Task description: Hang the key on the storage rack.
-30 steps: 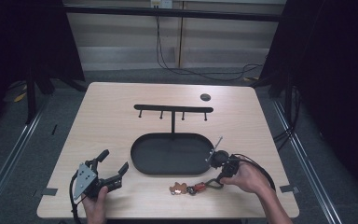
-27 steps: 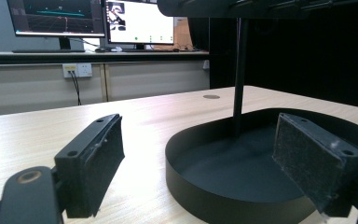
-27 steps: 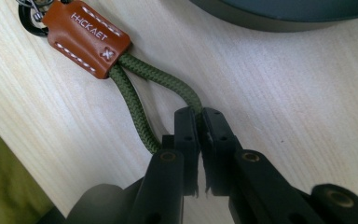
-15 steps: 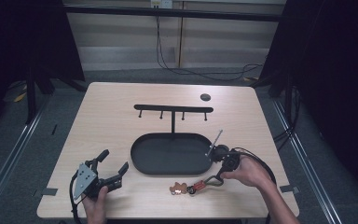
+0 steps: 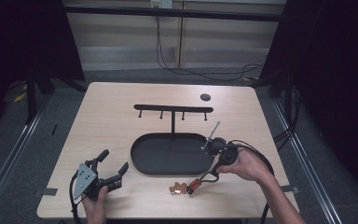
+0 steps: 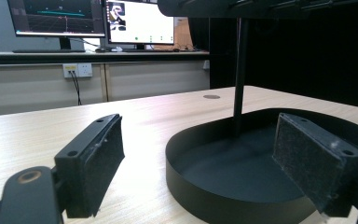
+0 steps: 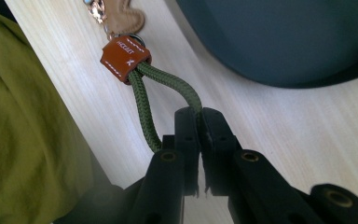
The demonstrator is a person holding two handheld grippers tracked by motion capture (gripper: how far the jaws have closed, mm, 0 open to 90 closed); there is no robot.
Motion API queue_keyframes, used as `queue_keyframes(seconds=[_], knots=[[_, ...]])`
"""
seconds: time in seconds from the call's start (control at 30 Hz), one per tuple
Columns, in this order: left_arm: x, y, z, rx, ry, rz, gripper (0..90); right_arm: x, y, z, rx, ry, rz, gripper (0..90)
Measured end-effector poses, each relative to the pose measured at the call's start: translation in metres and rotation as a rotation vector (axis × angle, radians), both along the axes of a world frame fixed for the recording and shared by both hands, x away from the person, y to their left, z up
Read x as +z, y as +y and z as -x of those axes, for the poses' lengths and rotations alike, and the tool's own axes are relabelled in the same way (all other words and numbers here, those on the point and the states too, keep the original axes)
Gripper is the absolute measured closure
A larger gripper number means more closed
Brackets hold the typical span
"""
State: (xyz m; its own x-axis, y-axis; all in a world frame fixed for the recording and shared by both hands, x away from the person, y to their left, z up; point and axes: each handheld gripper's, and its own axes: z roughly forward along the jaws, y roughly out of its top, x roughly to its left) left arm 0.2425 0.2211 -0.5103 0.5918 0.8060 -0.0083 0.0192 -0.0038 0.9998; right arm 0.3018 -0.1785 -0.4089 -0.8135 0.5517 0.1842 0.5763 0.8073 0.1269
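Observation:
A keychain lies near the table's front edge: an olive cord loop (image 7: 142, 100), a brown leather tab (image 5: 195, 186) and a tan charm (image 5: 178, 189). My right gripper (image 5: 213, 171) points down and left with its jaws shut on the top of the cord loop; in the right gripper view (image 7: 198, 116) the cord is pinched between the pads. The tab (image 7: 125, 58) and charm (image 7: 121, 18) hang toward the table. My left gripper (image 5: 114, 162) rests at the front left, open and with nothing in it, facing the black oval tray (image 6: 205, 196).
The oval tray (image 5: 142, 163) carries a post with a hooked crossbar (image 5: 173, 109). A small dark disc (image 5: 205, 97) lies at the back right. A yellow-green garment (image 7: 23, 140) is close beside the right gripper. Monitors (image 6: 140, 21) stand beyond the table.
My right hand has risen with the cord in its jaws, pulling the loop taut and upright. The left gripper has stayed where it was.

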Motion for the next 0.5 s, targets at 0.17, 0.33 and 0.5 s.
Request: queue_keyframes(seconds=[0.17,0.33,0.5], knots=[[0.000,0.000,0.000,-0.002,-0.001,0.001,15.9,0.005,0.007,0.001,0.029,-0.004,-0.007,85.6],[0.000,0.000,0.000,-0.003,-0.001,0.001,15.9,0.011,0.011,0.002,0.038,0.004,-0.034,85.6],[0.000,0.000,0.000,-0.002,-0.001,0.000,15.9,0.025,0.014,0.000,0.057,-0.002,-0.037,85.6]])
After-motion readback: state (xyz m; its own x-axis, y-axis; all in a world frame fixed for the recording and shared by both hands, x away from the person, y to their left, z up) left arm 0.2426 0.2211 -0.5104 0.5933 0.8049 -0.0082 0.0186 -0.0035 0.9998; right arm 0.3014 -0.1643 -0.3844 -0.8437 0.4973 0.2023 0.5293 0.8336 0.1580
